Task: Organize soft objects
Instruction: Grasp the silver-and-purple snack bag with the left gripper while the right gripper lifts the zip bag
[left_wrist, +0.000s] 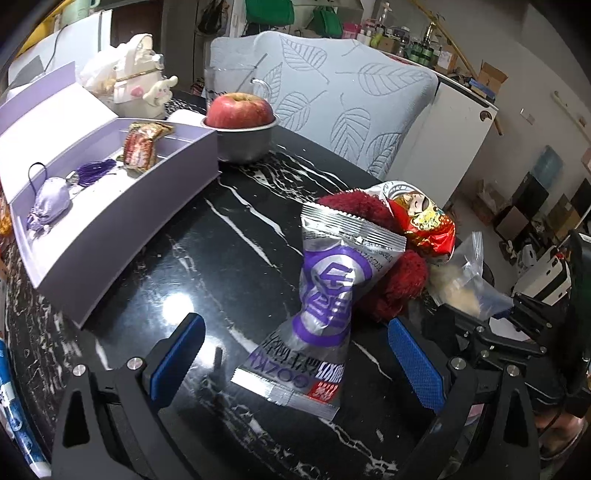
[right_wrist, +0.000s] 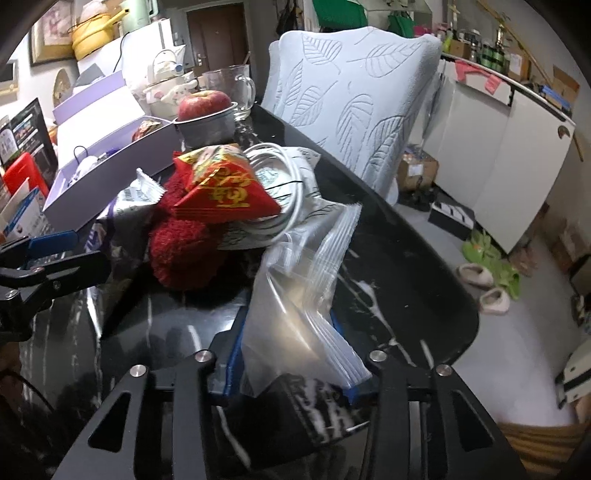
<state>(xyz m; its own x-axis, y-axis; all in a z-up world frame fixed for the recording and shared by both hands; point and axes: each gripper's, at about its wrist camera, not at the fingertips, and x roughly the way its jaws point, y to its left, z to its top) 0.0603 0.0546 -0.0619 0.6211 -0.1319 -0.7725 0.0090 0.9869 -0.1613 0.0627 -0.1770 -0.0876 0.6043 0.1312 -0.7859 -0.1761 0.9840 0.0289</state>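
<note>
A: Where does the left camera look from?
B: Low over the black table (left_wrist: 229, 236), close up, facing the chair (left_wrist: 332, 99) behind it.
A: And the right camera?
B: Further right, facing the same way. Both see the apple (left_wrist: 239, 110) (right_wrist: 204, 103) and purple box (left_wrist: 110, 206) (right_wrist: 110, 162).

Glossy black marble tabletop (left_wrist: 236, 229), crinkly foil snack packet (left_wrist: 325, 295), fuzzy red cloth (right_wrist: 184, 251), clear plastic bags (right_wrist: 306, 295).

Silver-purple snack packet (left_wrist: 325, 295) propped tilted against red fuzzy yarn (left_wrist: 388, 258); clear zip bags (right_wrist: 306, 295) clamped upright.
</note>
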